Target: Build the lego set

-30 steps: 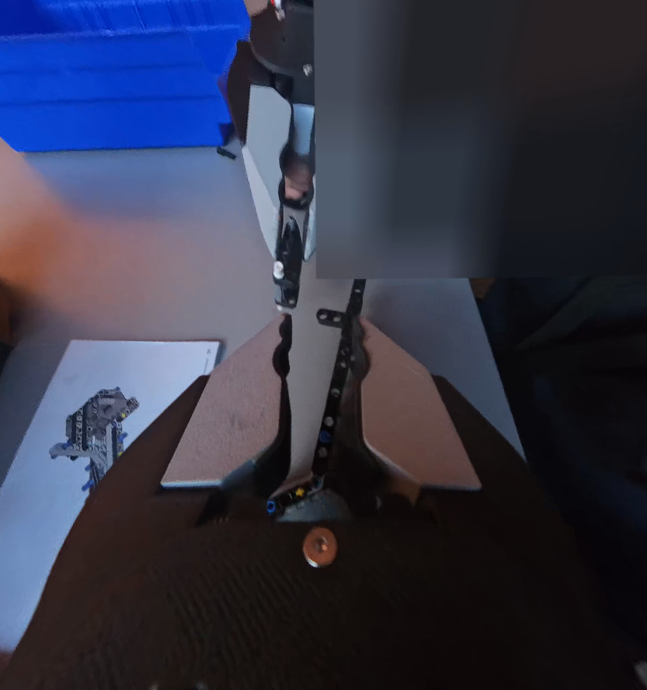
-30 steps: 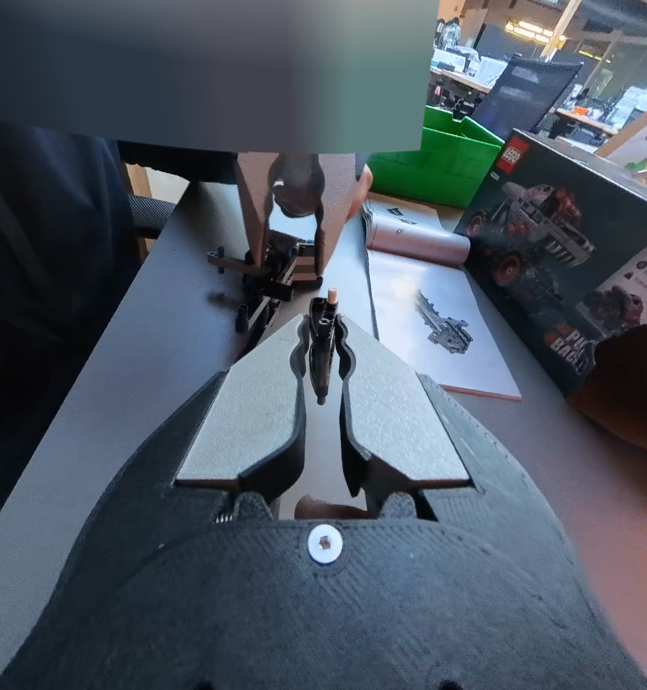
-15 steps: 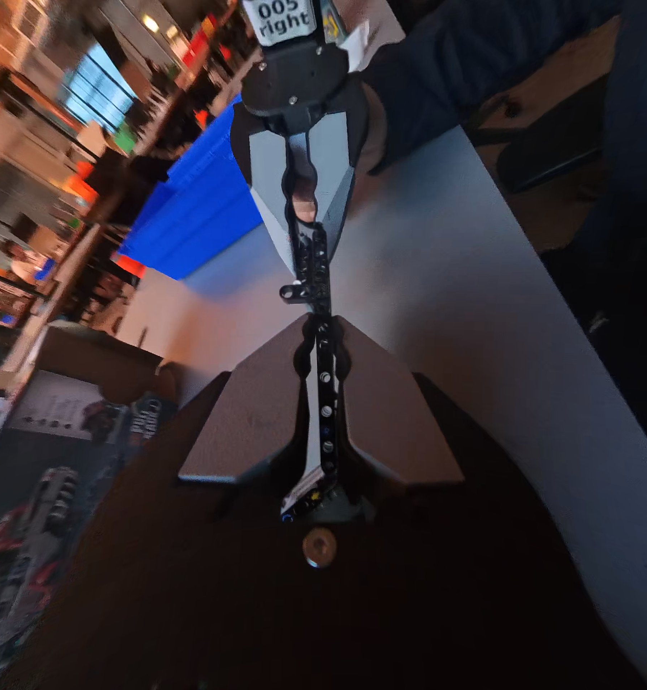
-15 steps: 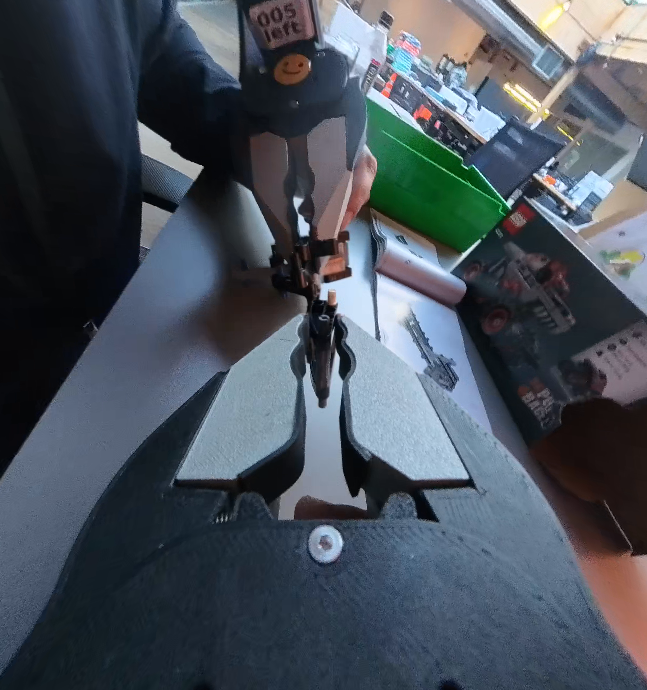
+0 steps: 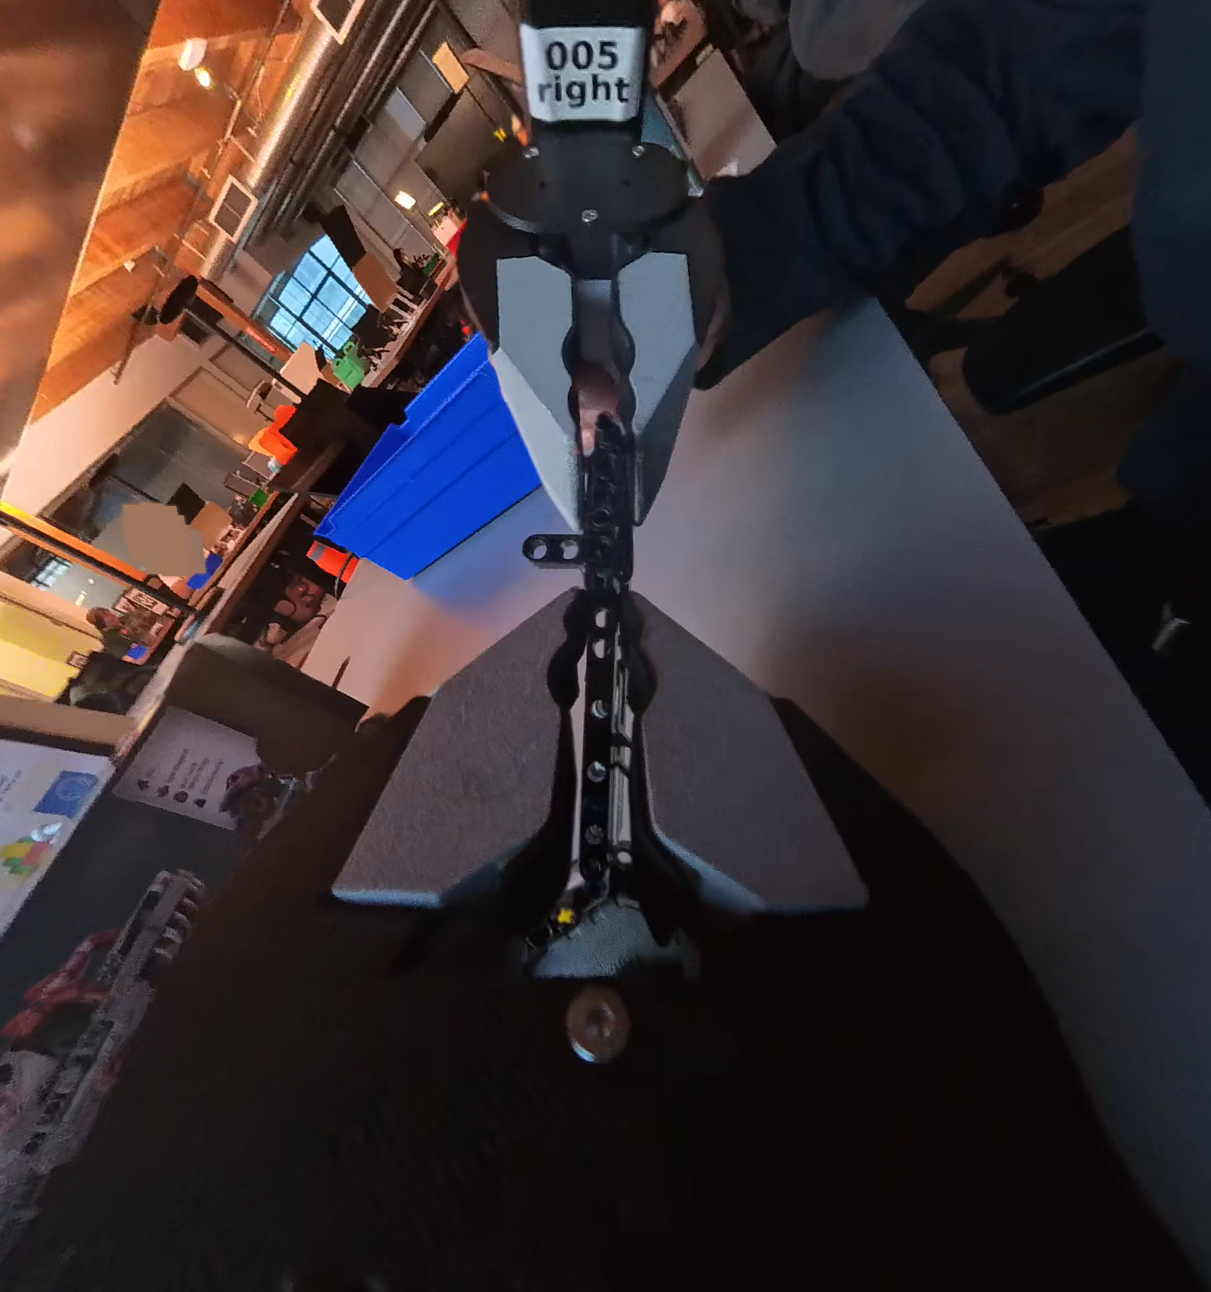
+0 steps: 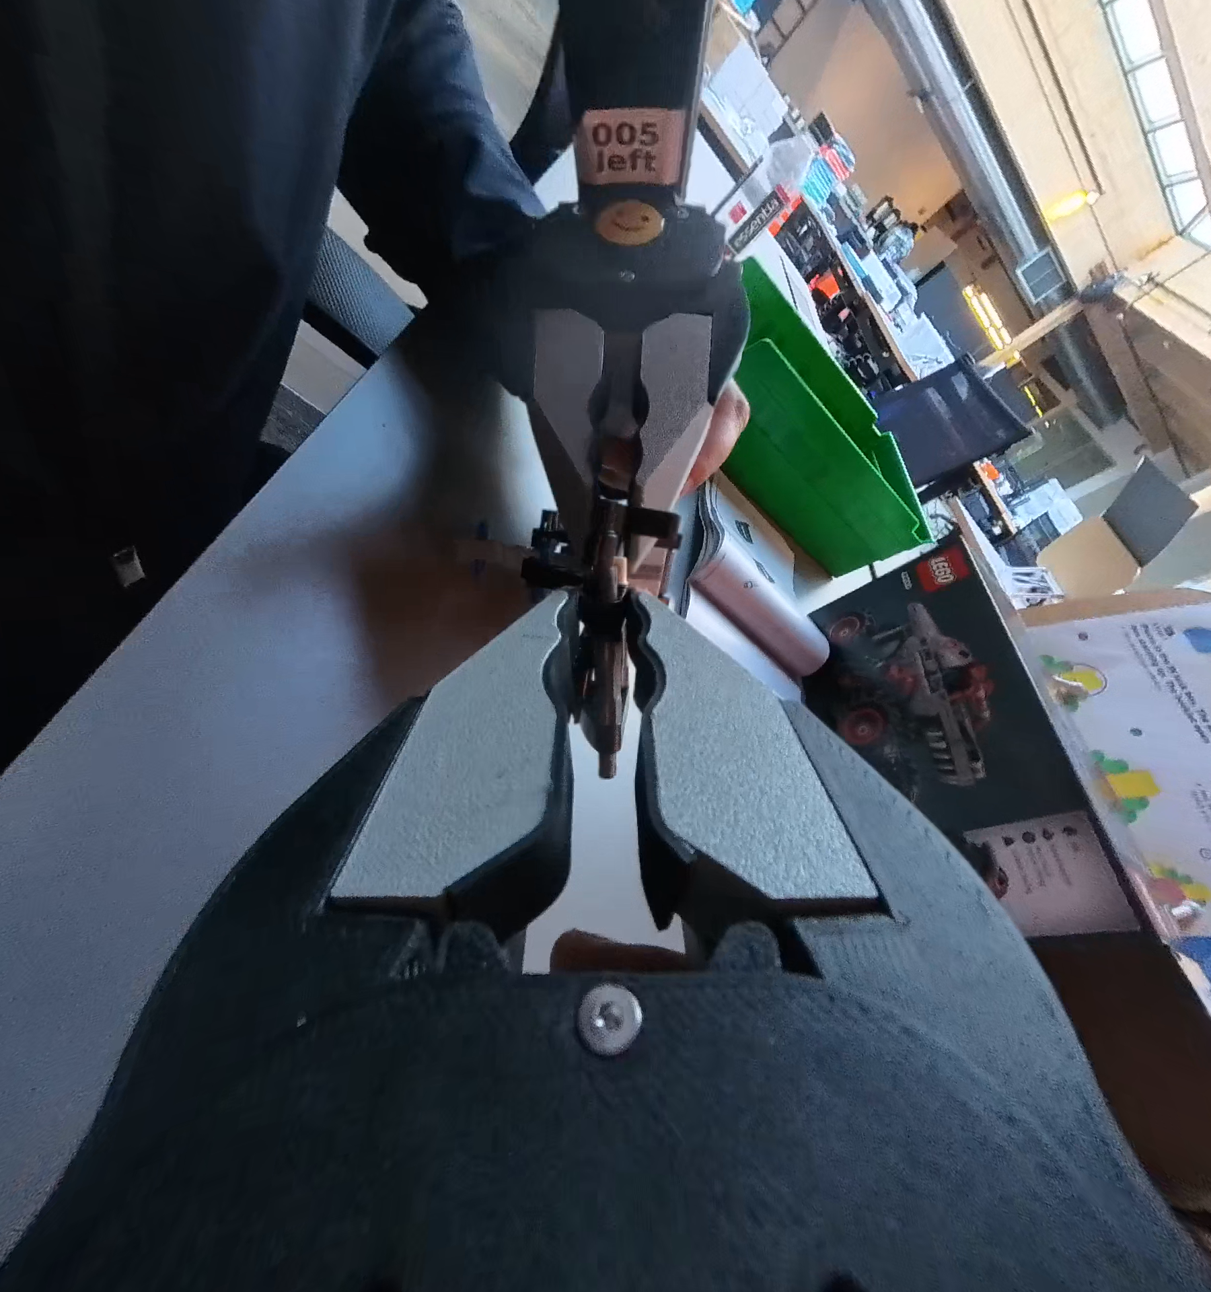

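While my left gripper keeps its jaws clamped on a long black Technic beam assembly, that beam runs forward between the pads and past the tips, where a short black lift arm sticks out to one side. My right gripper faces it tip to tip, its jaws pressed together on a small black Technic piece with a tan pin at its front end. The two builds meet in the air above the grey tabletop; whether they are actually joined I cannot tell.

Farther out, an open instruction booklet lies on the tabletop just past my right gripper's tips, and the dark Lego set box stands beside it. A green bin sits behind the booklet, its contents hidden from me. A blue bin sits on the opposite side of the tabletop, its inside also out of sight.
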Tool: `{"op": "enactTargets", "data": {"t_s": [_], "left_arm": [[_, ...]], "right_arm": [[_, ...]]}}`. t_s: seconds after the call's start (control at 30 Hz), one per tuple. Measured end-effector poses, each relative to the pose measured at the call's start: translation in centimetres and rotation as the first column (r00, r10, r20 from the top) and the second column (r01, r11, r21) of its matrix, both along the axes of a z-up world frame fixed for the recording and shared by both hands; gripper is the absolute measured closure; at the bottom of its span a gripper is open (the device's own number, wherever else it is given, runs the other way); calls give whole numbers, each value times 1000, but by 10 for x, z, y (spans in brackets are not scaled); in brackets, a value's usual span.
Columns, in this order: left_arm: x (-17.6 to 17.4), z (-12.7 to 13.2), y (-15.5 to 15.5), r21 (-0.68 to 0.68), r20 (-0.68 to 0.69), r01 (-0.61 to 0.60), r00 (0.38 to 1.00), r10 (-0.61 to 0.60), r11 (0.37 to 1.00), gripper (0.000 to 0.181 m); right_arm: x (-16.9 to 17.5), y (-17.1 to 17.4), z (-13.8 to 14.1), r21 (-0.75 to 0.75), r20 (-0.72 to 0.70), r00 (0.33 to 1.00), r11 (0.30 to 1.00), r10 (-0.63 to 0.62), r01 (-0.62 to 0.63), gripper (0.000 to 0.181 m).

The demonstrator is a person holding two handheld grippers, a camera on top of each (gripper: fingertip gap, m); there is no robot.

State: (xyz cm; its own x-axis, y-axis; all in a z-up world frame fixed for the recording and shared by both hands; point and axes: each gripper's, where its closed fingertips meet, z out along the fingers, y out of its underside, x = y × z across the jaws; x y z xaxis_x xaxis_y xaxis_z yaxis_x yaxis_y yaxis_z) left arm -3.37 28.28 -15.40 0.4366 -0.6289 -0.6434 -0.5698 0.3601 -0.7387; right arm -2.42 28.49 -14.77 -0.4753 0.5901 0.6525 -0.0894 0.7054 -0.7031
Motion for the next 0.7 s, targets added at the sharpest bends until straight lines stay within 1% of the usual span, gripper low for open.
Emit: {"op": "enactTargets", "data": {"t_s": [0.13, 0.2, 0.3, 0.4, 0.5, 0.57, 0.63, 0.7], "left_arm": [[-4, 3, 1, -24, 67, -3, 998, 5, 1000, 177], [-5, 5, 3, -23, 93, -12, 996, 14, 1000, 175], [-3, 7, 1, -51, 130, 13, 992, -6, 999, 171], [-4, 8, 2, -83, 164, 25, 986, -11, 996, 171], [-5, 9, 2, -59, 152, 1, 988, 8, 998, 171], [-6, 10, 1, -32, 141, -21, 990, 25, 999, 166], [-6, 11, 0, -41, 157, -24, 987, 30, 999, 165], [-7, 12, -1, -65, 178, -20, 984, 31, 998, 163]], "right_arm": [[-4, 2, 5, -91, -35, 999, 995, 31, -34, 171], [-6, 3, 6, -105, -49, 999, 994, 15, -20, 171], [-9, 0, 9, -121, -73, 997, 992, 11, -20, 171], [-10, 0, 10, -169, -78, 997, 985, 8, -21, 171], [-11, 1, 12, -224, -78, 997, 974, -10, -7, 171], [-11, 0, 14, -255, -85, 996, 967, -20, -2, 171], [-11, -4, 15, -286, -81, 997, 958, -5, -18, 171], [-12, -7, 13, -282, -77, 997, 959, -6, -16, 171]]}}
